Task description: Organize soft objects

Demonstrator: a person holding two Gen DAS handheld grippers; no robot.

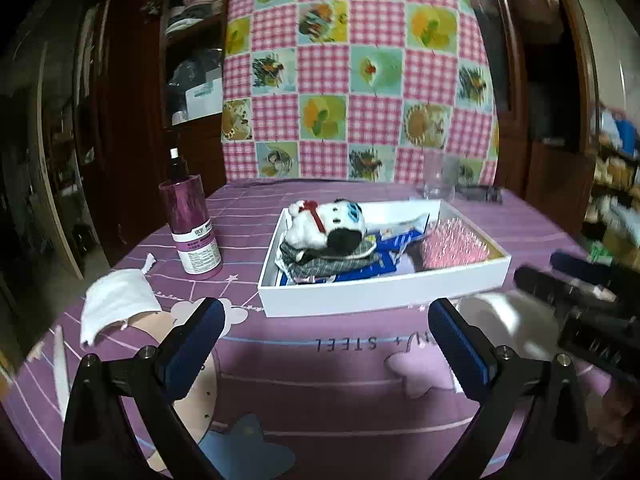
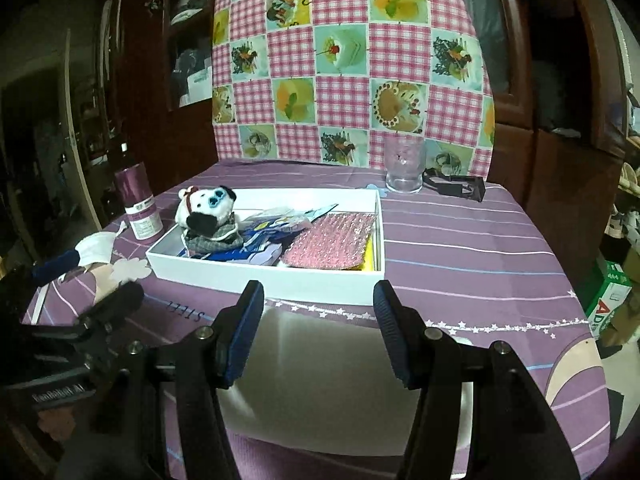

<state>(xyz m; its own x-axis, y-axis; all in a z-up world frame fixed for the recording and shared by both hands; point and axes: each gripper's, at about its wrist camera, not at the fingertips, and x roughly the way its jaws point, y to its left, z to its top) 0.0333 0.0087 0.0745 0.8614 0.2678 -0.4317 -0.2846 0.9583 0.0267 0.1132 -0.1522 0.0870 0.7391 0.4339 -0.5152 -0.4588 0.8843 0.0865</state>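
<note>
A white box [image 1: 376, 294] [image 2: 256, 274] sits mid-table. Inside it, a white plush toy with a red ribbon [image 1: 326, 224] [image 2: 206, 206] lies on a grey striped cloth [image 1: 332, 258] [image 2: 216, 240], with blue items and a pink bristly pad [image 1: 454, 246] [image 2: 332, 242] beside it. A white folded cloth [image 1: 116, 306] [image 2: 94, 248] lies on the table left of the box. My left gripper [image 1: 326, 340] is open and empty in front of the box. My right gripper [image 2: 318, 332] is open and empty over a white object [image 2: 332, 384] [image 1: 508, 320] near the table's front.
A purple bottle [image 1: 192, 226] [image 2: 138, 204] stands left of the box. A clear glass [image 2: 404, 168] [image 1: 438, 178] and a black clip [image 2: 456, 186] sit at the back. A checked cloth backdrop [image 1: 360, 72] hangs behind the purple-clothed table [image 1: 320, 380].
</note>
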